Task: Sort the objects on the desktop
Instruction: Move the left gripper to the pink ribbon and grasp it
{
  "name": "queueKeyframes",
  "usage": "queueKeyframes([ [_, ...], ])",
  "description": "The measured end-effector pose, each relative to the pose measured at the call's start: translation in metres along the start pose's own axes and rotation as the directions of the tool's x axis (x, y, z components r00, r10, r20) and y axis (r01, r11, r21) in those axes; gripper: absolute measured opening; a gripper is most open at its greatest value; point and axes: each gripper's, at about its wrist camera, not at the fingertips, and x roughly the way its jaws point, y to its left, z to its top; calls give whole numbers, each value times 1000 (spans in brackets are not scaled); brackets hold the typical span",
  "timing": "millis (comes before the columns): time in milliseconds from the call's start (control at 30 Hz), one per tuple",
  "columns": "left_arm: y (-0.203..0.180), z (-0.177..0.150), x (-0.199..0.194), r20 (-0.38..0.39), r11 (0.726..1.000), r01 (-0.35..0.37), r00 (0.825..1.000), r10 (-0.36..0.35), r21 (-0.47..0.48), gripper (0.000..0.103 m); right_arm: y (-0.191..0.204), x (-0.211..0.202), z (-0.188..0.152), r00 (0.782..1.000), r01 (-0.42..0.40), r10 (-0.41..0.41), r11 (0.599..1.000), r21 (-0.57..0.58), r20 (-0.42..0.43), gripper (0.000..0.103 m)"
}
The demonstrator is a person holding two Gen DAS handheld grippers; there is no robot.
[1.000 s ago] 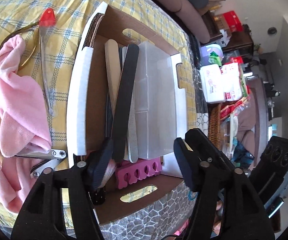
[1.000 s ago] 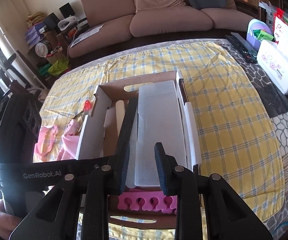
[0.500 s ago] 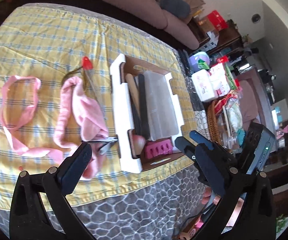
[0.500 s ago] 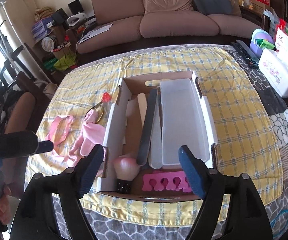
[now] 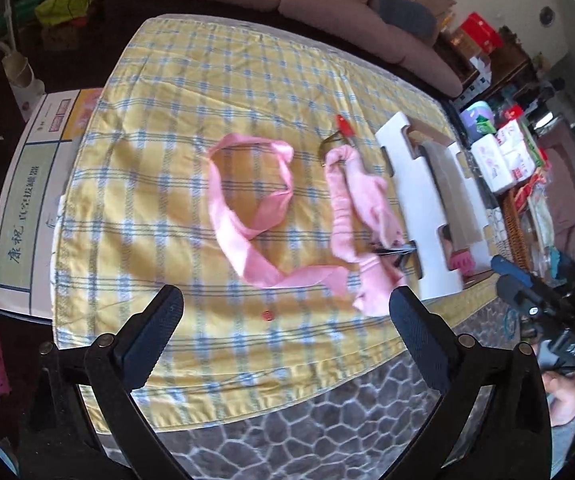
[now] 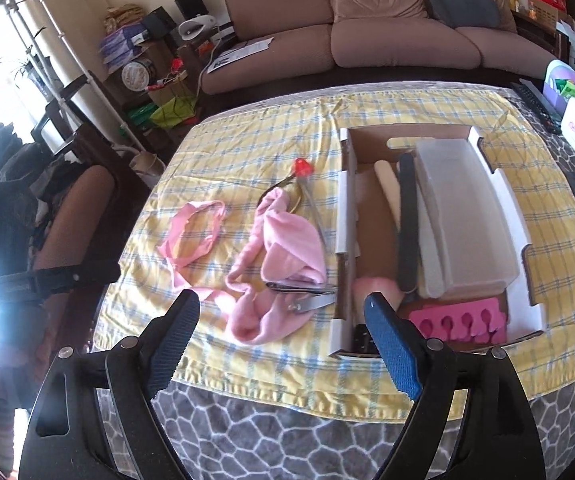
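nearest the cameras, the left hand-held gripper (image 5: 285, 316) has its jaws spread wide with nothing between them, and the right hand-held gripper (image 6: 281, 334) has just been opening and is likewise empty, both hanging over the near edge of the worktop (image 6: 367, 440). just beyond lie the things not yet sorted, on the yellow checked cloth (image 6: 247, 148): a metal nail clipper (image 6: 307, 296) rests on a crumpled pink towel (image 6: 283, 256), touching the left wall of the cardboard box (image 6: 345, 208). the clipper looks small, stiff and slick, best pinched across its flat body; the towel is soft and light and should bunch under any pinch at a thick fold. to the left, a pink headband (image 6: 195, 232) looks limp, so one strand will do. farther off, a thin red-capped tool (image 6: 302, 168) seems light and likely to roll, so take it mid-shaft.
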Motion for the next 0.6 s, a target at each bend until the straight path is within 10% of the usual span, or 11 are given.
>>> queueKeyframes([
  [400,38,17,52,10,994,31,999,-30,-102,101,51,46,-18,1000,-3,1,992,-122,-16,86],
  [600,31,36,71,19,998,-11,1000,12,-60,54,55,63,-23,999,33,-39,985,-170,-34,86],
])
